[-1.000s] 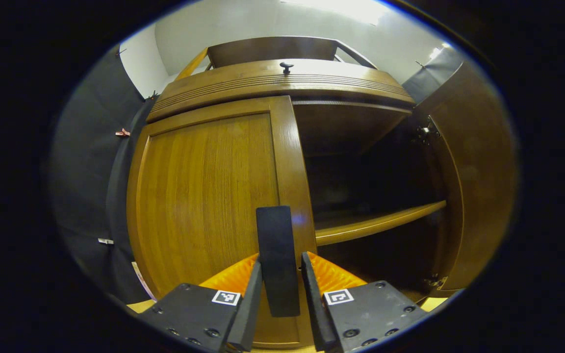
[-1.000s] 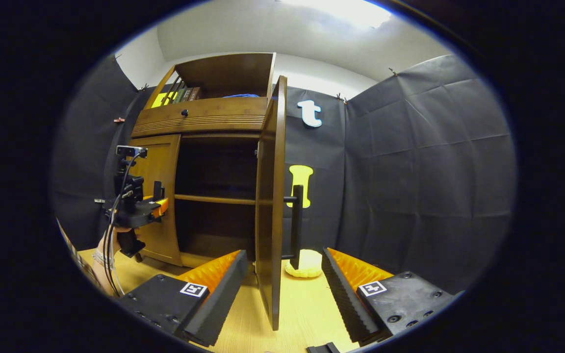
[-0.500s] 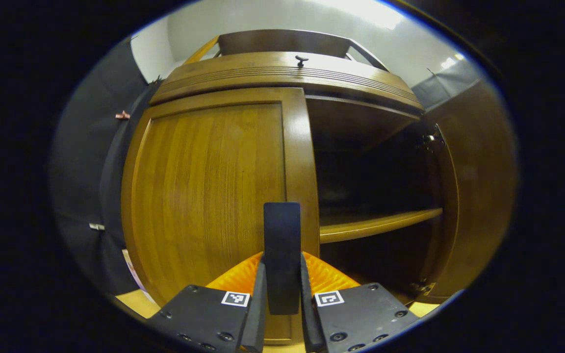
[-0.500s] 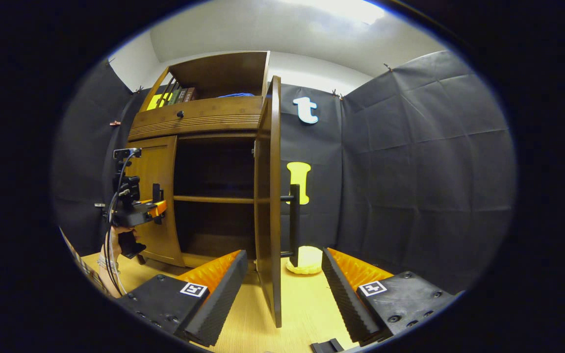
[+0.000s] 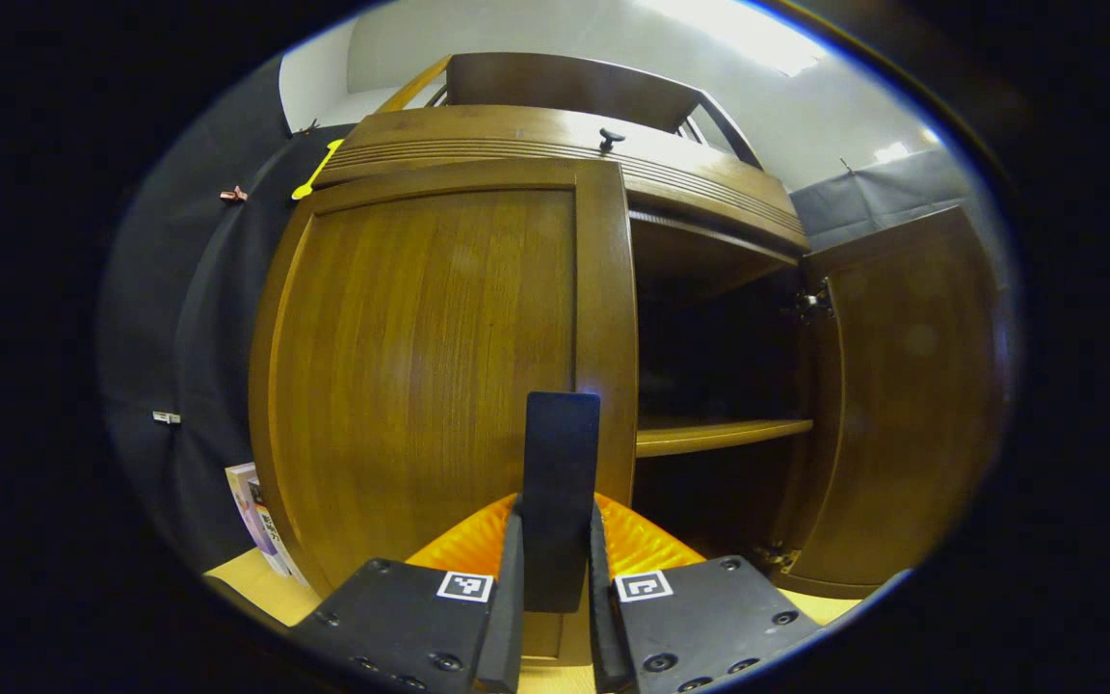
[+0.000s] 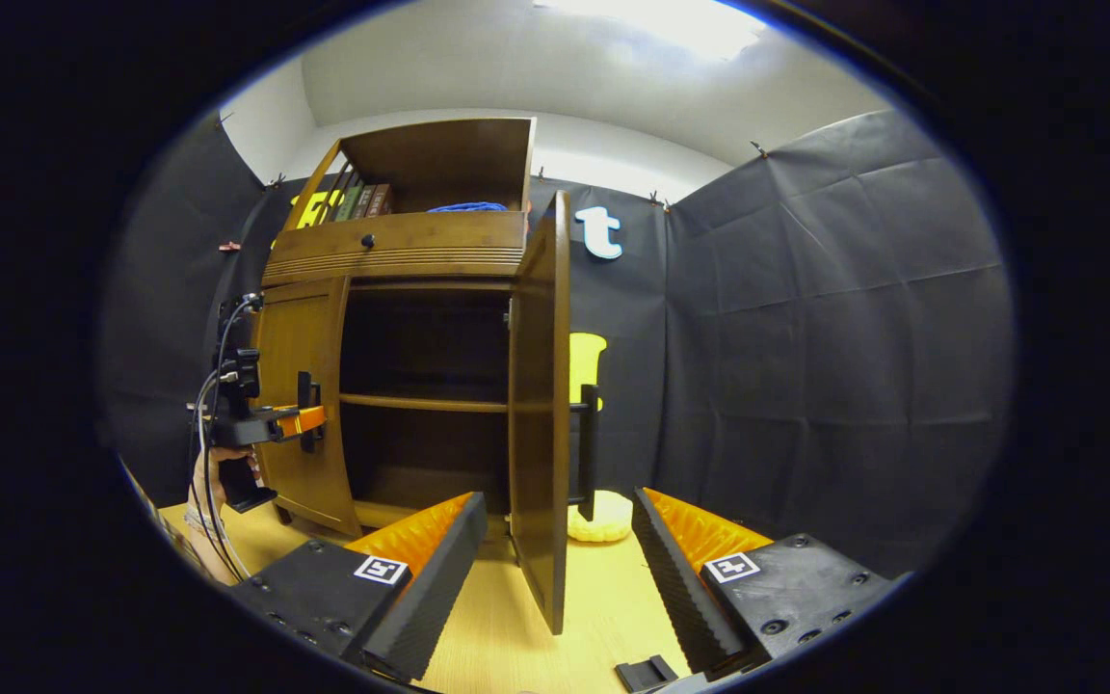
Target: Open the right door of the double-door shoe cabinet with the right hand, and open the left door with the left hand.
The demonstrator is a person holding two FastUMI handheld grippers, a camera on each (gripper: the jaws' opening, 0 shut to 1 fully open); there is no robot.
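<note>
At the glossy brown wooden left door (image 5: 439, 376), your left gripper (image 5: 555, 617) has both fingers pressed flat on its dark upright bar handle (image 5: 560, 492), while your right gripper (image 6: 555, 569) gapes wide, ridged pads bare, before the swung-out right door (image 6: 541, 414) with its matching handle (image 6: 591, 448).

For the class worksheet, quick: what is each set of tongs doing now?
Left tongs: shut on the left door handle.
Right tongs: open, holding nothing.
</note>
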